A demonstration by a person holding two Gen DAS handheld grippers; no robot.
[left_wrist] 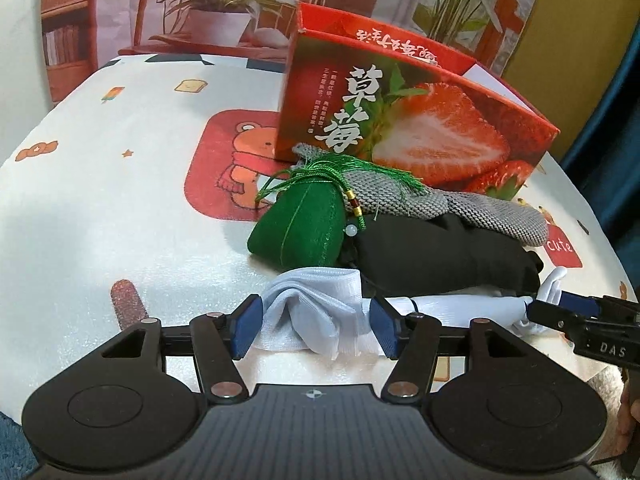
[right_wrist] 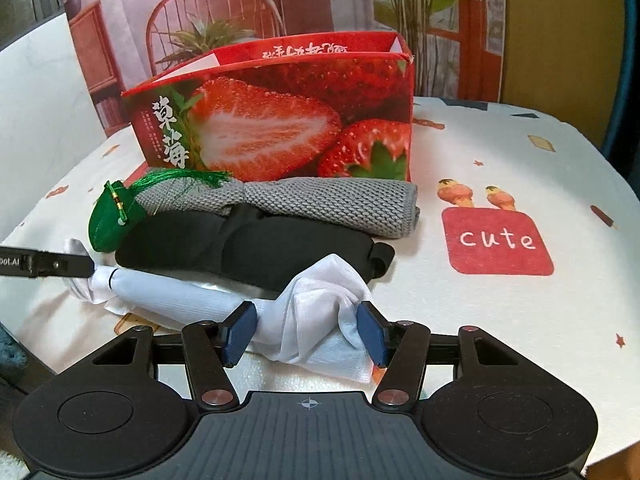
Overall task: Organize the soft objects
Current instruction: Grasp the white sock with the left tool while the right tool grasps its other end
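A long white cloth lies along the table's near side. My left gripper is shut on its left end, and my right gripper is shut on its right end; each gripper's tip shows in the other's view. Behind the cloth lie a black eye mask, a grey knitted cloth and a green pouch with a tassel. An open red strawberry box stands behind them.
The table has a white cover with cartoon prints. A printed backdrop of plants and a chair stands at the far edge. The table edge curves down on both sides.
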